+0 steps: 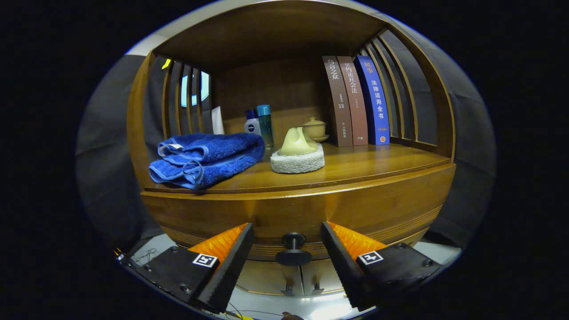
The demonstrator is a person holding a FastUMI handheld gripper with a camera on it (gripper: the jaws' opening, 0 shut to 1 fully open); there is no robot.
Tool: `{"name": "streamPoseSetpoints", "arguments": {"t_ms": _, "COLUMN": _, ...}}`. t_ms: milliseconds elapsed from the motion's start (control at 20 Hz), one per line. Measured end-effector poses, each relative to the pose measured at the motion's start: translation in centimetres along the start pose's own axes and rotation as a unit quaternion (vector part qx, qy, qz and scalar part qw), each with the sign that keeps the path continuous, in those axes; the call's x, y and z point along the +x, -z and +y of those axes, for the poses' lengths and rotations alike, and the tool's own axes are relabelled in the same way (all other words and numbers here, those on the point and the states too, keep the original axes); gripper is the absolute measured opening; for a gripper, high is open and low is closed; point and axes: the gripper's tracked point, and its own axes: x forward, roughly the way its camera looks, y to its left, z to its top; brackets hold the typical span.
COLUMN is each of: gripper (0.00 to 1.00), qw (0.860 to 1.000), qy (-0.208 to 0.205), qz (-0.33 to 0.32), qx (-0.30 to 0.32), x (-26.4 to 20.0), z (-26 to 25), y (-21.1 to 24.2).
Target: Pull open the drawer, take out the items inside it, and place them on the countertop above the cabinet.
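Note:
A wooden cabinet fills the scene, with a closed drawer front (302,211) below its countertop (364,166). A dark round knob (293,251) sticks out of the drawer front. My gripper (288,242) is open, with one finger on each side of the knob and a gap to both. The knob sits between the fingertips, untouched. The drawer's contents are hidden.
On the countertop lie a folded blue towel (206,159) and a white sponge with a pale handle (298,153). Behind them stand two small bottles (260,124), a lidded cup (314,128) and three books (355,102). Slatted wooden sides close in the shelf.

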Motion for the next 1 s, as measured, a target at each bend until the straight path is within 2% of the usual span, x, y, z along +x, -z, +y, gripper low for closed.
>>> {"name": "streamPoseSetpoints", "arguments": {"t_ms": 200, "gripper": 0.99, "qw": 1.0, "qy": -0.002, "qz": -0.004, "qx": -0.004, "x": -3.2, "z": 0.0, "y": -0.9}}
{"name": "streamPoseSetpoints", "arguments": {"t_ms": 300, "gripper": 0.99, "qw": 1.0, "qy": -0.01, "qz": -0.014, "qx": -0.016, "x": -5.6, "z": 0.6, "y": -2.8}}
{"name": "streamPoseSetpoints", "arguments": {"t_ms": 600, "gripper": 0.99, "qw": 0.997, "qy": -0.043, "qz": -0.058, "qx": -0.038, "x": -13.7, "z": 4.1, "y": -14.3}}
{"name": "streamPoseSetpoints", "arguments": {"t_ms": 850, "gripper": 0.99, "qw": 0.992, "qy": -0.041, "qz": -0.113, "qx": -0.041, "x": -19.4, "z": 5.6, "y": -24.2}}
{"name": "streamPoseSetpoints", "arguments": {"t_ms": 1000, "gripper": 0.98, "qw": 0.991, "qy": -0.046, "qz": -0.124, "qx": -0.029, "x": -22.4, "z": 6.3, "y": -26.6}}
